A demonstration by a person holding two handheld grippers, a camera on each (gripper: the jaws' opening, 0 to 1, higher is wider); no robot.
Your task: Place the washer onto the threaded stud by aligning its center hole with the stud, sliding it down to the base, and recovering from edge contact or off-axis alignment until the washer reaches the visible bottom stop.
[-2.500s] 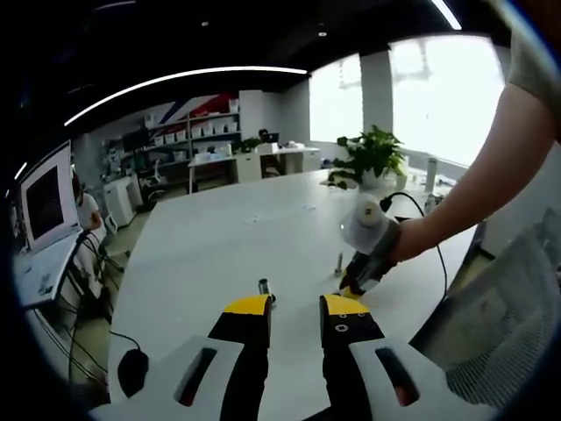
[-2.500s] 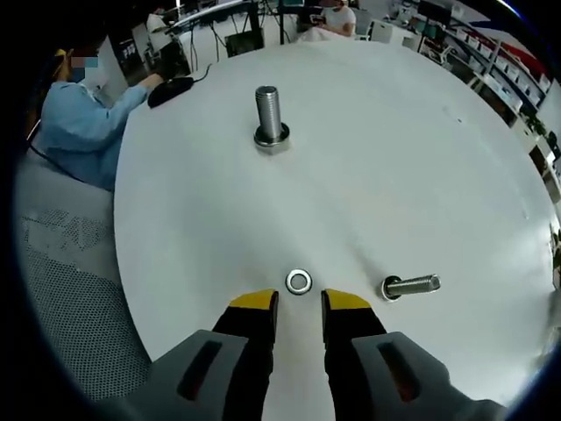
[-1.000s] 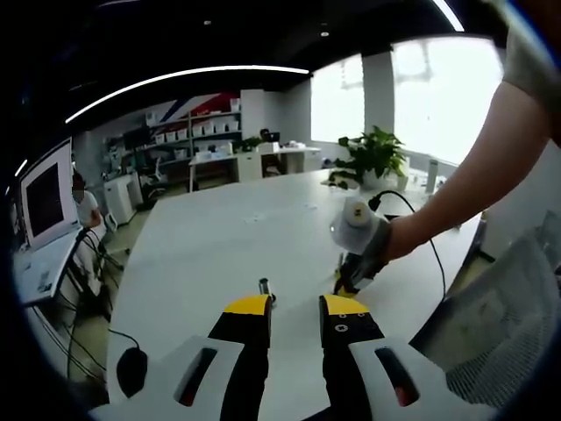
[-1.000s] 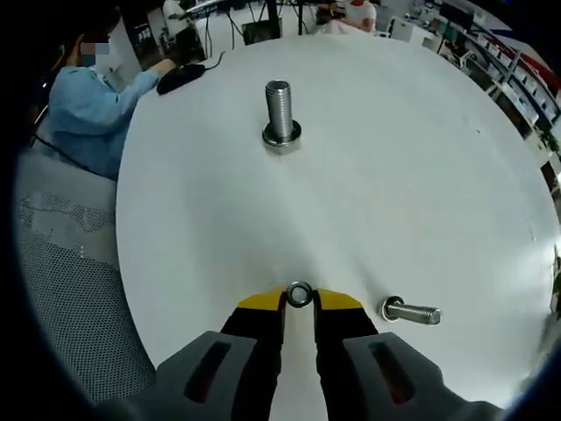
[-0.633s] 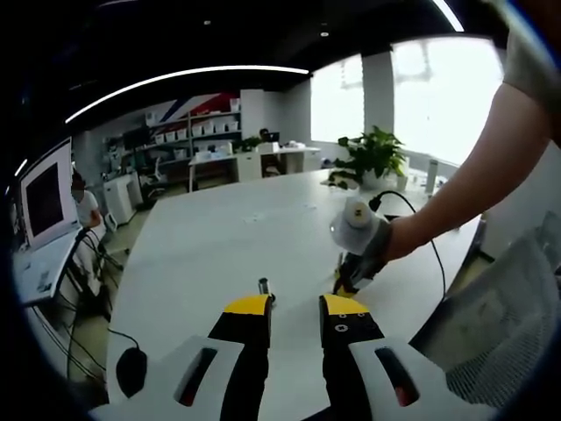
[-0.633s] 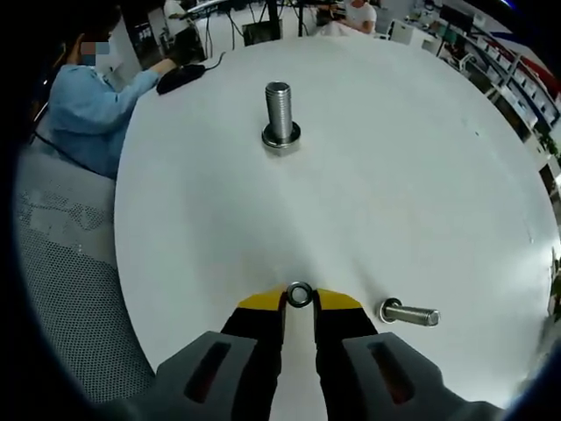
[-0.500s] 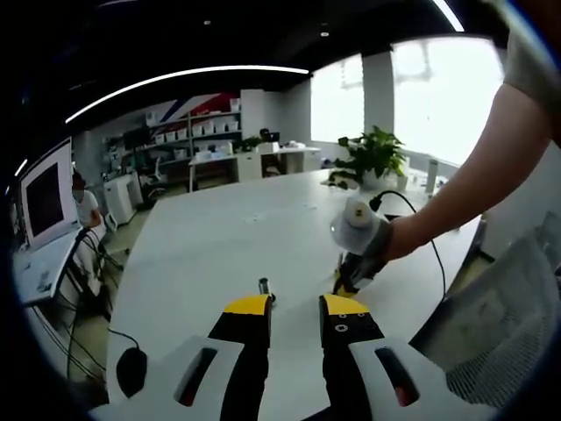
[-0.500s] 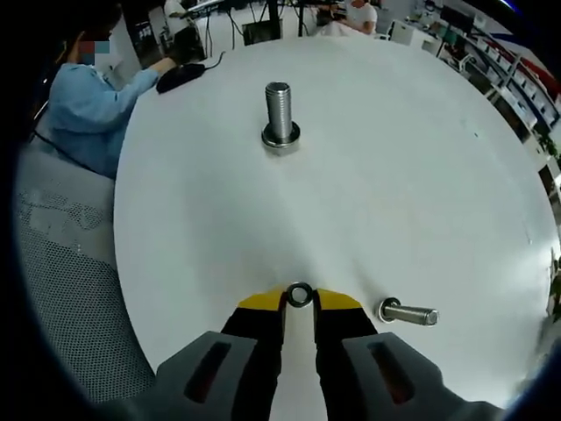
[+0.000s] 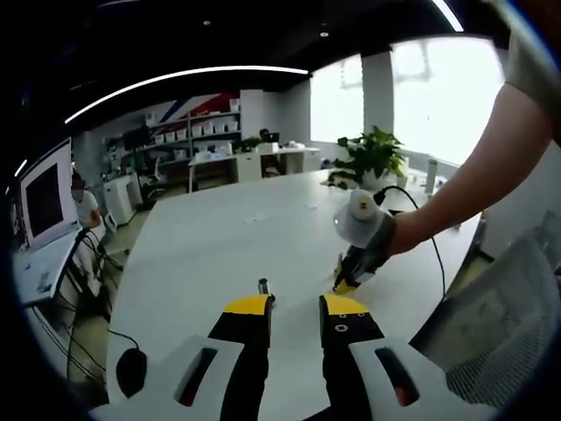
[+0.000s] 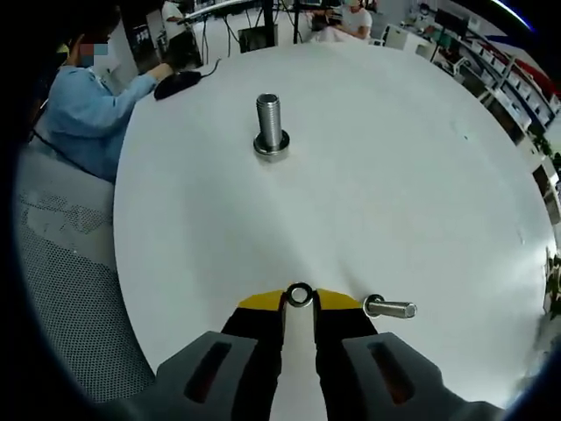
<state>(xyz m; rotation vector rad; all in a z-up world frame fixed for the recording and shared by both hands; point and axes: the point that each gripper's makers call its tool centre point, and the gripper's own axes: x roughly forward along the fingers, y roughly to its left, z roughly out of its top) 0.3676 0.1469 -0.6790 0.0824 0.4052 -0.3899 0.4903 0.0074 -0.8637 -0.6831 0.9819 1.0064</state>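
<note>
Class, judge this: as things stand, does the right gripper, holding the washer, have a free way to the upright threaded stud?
Probably yes. The right gripper grips the washer, and bare table lies between it and the upright stud. The lying bolt sits off to the side.

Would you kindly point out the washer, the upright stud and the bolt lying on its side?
washer (image 10: 300, 296), right gripper view, on its metal ring.
upright stud (image 10: 269, 117), right gripper view, on its threaded shaft.
lying bolt (image 10: 391, 308), right gripper view, on its shank.
</note>
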